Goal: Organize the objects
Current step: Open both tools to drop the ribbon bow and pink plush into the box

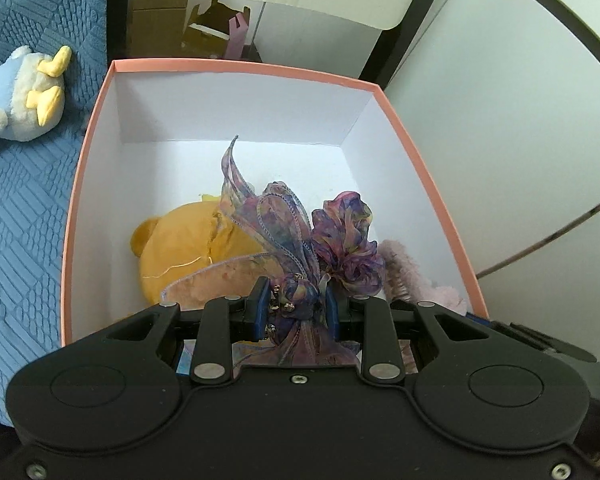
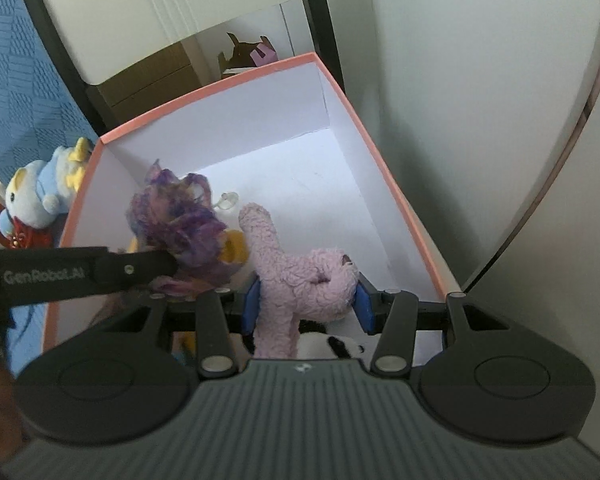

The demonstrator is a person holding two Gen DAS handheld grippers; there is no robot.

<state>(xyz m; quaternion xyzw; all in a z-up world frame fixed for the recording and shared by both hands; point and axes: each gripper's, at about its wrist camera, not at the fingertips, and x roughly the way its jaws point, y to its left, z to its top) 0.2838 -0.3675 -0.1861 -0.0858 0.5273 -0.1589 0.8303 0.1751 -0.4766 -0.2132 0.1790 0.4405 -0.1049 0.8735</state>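
Left tool (image 1: 296, 312) clamped on purple ribbon bow (image 1: 284, 240); right tool (image 2: 306, 302) clamped on pink plush (image 2: 300, 276).
Both items hang above the open pink box (image 1: 236, 66), over an orange plush (image 1: 180, 248) on its floor, presumably positioned for dropping in. Blue-white plush (image 1: 20, 92) waits outside on the blue bedcover (image 1: 20, 220).

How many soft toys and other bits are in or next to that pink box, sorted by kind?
Plush toys: 4 – orange bear, pink fuzzy toy, black-and-white plush, blue-and-white plush
Purple ribbon bows: 1
Boxes: 1 – pink box
Total: 6
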